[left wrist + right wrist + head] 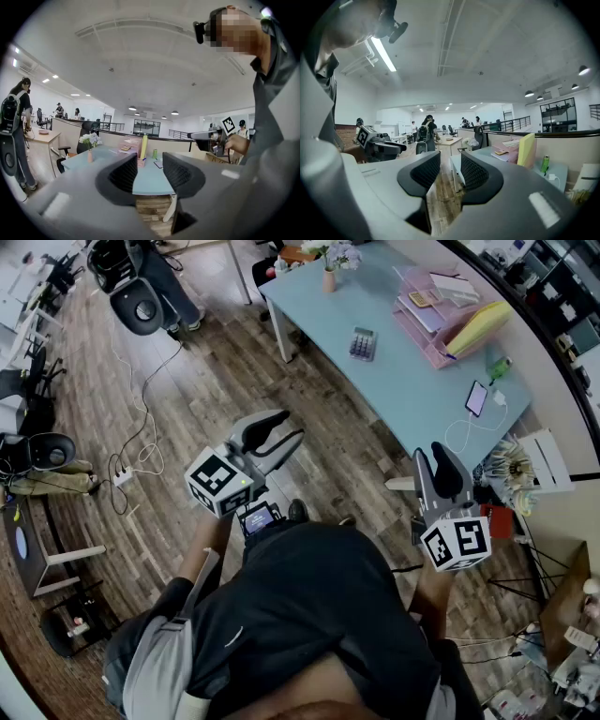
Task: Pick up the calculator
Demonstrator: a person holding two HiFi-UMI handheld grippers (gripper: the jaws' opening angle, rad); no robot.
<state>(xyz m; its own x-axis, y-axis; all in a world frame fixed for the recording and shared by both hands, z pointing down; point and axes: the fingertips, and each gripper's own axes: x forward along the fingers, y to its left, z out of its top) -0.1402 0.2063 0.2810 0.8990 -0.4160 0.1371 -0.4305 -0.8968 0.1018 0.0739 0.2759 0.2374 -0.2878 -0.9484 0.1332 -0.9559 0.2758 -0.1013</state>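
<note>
The grey calculator [363, 343] lies flat on the light blue table [412, 399], toward its far left part in the head view. Both grippers hang over the wooden floor, short of the table. My left gripper [292, 426] points at the table's near edge, jaws apart with nothing between them. My right gripper [430, 452] is close to the table's near right corner, also open and empty. In the left gripper view the table [149, 180] shows through the jaw gap [150, 174]. I cannot make out the calculator in either gripper view.
On the table stand a flower vase [330, 268], a pink tray [436, 320] with a yellow folder [478, 326], a green bottle [497, 368] and a charging phone [476, 397]. An office chair [139, 306] and floor cables [141, 446] lie to the left.
</note>
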